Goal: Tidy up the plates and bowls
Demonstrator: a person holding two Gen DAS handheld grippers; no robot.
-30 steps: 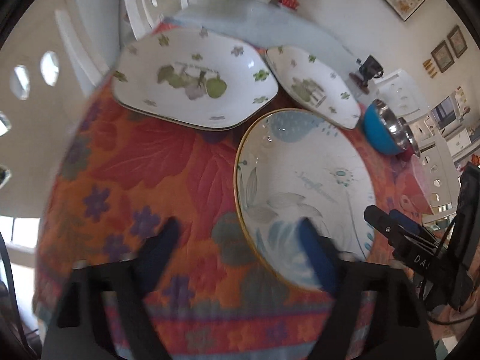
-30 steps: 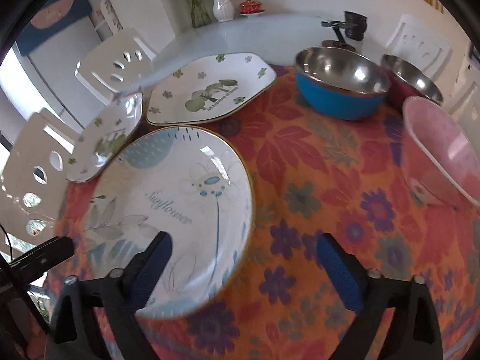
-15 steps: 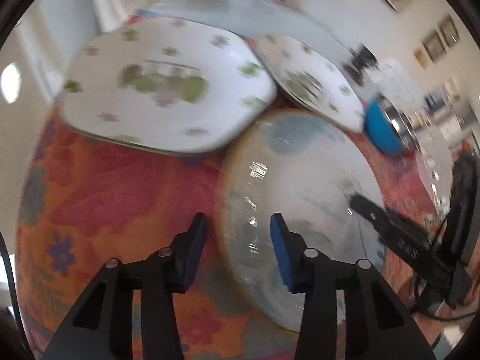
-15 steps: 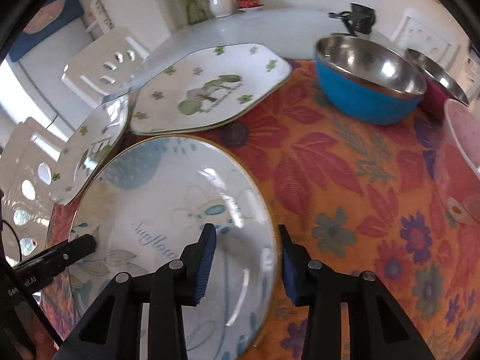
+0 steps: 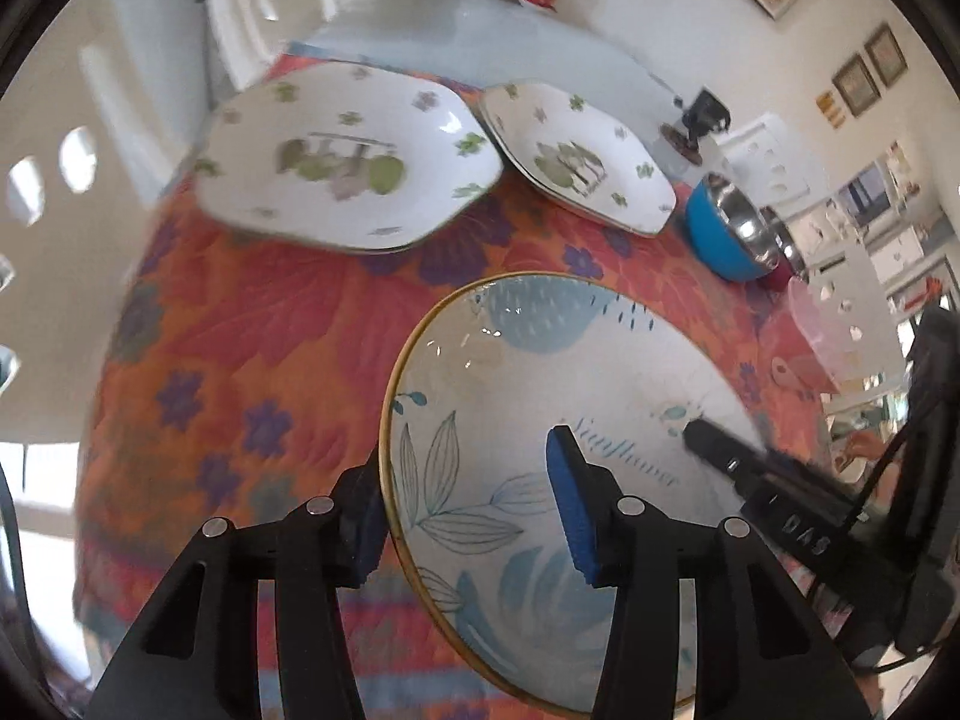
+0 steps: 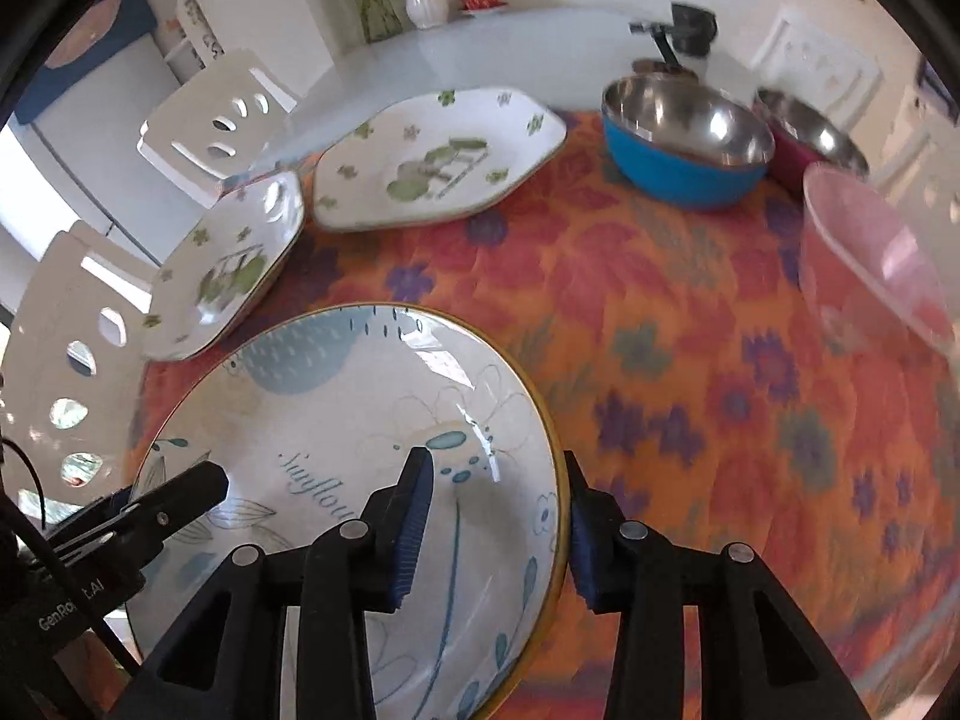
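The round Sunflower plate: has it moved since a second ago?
Yes. The Sunflower plate has drawn away from the two hexagonal plates: bare cloth now shows between them. Both tools, left and right, grip its rim.

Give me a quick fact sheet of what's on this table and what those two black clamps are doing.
Table cover: orange flowered cloth
Being handled: round blue-patterned plate with "Sunflower" written on it
Left clamp: closed on the plate's left rim, one finger under, one on top
Right clamp: closed on the plate's right rim
Other plates: two white plates with green flowers, side by side behind it
Bowls: blue steel bowl, red steel bowl, clear pink bowl
Background: white chairs, a vase
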